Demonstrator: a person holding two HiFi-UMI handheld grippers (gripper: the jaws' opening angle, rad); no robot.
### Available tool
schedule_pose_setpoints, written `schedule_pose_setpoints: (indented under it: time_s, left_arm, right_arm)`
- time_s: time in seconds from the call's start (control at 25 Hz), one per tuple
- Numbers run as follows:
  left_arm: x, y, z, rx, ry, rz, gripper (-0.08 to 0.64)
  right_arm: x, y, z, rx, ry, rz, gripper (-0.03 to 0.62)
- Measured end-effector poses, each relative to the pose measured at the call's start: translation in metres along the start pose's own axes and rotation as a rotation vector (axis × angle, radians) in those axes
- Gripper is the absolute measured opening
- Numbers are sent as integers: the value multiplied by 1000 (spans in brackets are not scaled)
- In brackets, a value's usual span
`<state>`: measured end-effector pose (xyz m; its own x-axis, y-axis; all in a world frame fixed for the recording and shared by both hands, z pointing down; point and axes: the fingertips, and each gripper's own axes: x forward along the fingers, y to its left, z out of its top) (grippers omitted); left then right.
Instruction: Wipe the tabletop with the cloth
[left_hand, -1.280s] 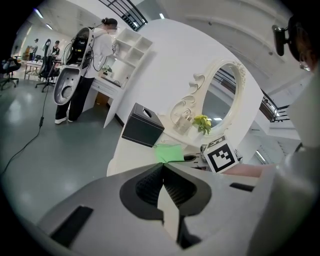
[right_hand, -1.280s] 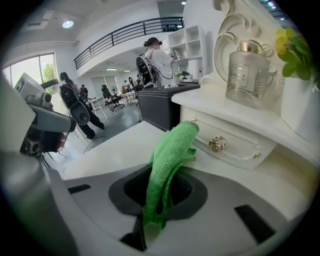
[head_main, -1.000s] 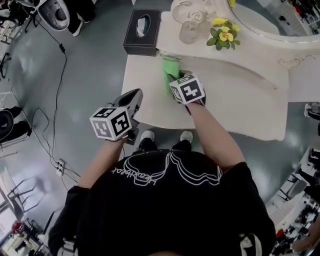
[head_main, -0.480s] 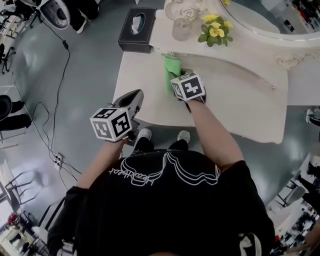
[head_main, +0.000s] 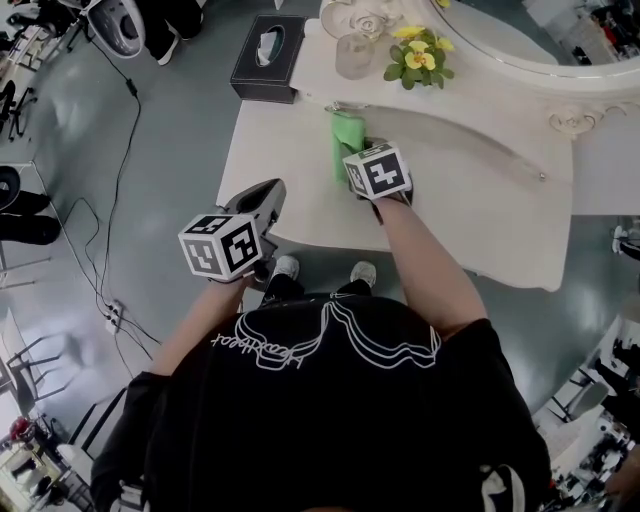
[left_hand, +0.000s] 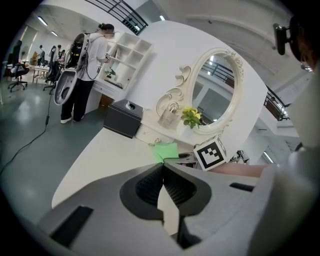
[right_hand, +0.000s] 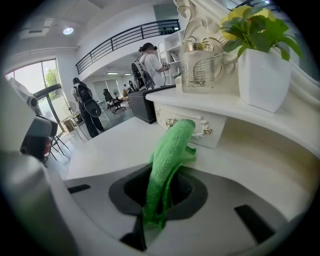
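White tabletop runs below a raised shelf that carries a flower pot and a glass, with a black tissue box at the far left corner. The right gripper has its jaws clamped on the green cloth, which stretches forward over the tabletop toward the shelf's small drawer. The left gripper hangs by the table's near left edge, its jaws pressed together with nothing between them.

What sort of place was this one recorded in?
Probably a big open lab or workshop hall with a staged furniture set: a white dressing table with an ornate mirror stands on a grey floor with a trailing cable, office chairs beyond.
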<state>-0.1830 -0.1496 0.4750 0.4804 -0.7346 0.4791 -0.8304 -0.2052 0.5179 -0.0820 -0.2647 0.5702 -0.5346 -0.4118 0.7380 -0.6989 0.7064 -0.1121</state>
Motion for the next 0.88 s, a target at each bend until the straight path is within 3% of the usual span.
schedule_pose_setpoints:
  time_s: [0.88]
  left_arm:
    - [32, -62, -12, -10, -12, -15, 3]
  right_arm:
    - [-42, -56, -36, -17, 6, -16, 57]
